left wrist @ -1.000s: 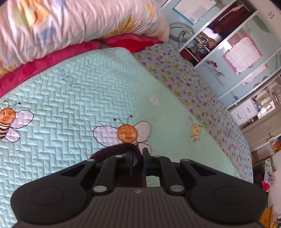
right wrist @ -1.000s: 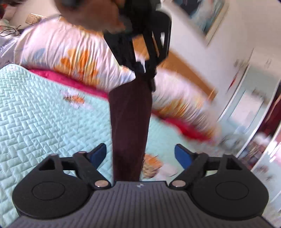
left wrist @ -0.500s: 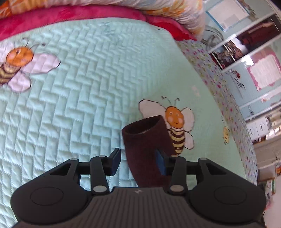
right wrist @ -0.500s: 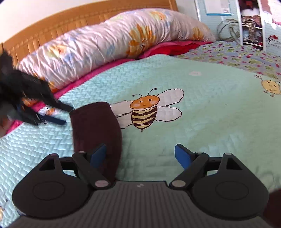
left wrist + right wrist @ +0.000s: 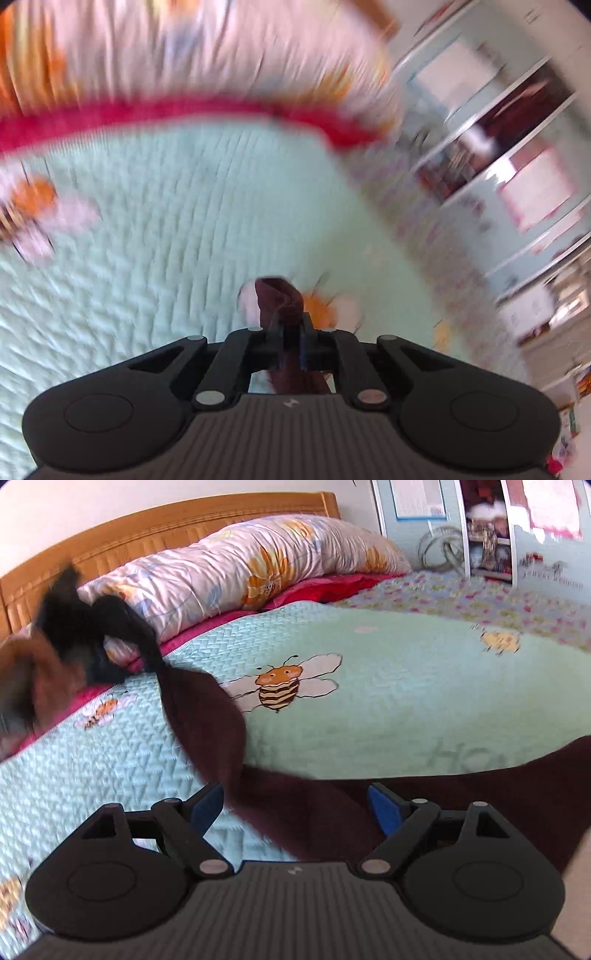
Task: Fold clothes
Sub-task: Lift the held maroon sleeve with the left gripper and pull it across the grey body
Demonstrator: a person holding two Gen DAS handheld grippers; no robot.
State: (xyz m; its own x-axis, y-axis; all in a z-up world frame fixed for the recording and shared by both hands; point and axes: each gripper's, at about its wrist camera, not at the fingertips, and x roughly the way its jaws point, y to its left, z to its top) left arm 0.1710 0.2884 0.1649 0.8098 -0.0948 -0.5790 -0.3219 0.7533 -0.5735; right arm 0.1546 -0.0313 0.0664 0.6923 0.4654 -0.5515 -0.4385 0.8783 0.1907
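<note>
Bed [image 5: 406, 716] has a mint quilted cover with bee prints [image 5: 284, 685] and a floral border strip. Wooden headboard [image 5: 177, 528] sits behind a long flowered pillow [image 5: 240, 572] with a red blanket [image 5: 332, 587] under it. Pale blue wardrobe [image 5: 546, 568] on the far side has open shelves and pink posters. A hose coil [image 5: 441, 552] is by the wall. Bright daylight.
</note>
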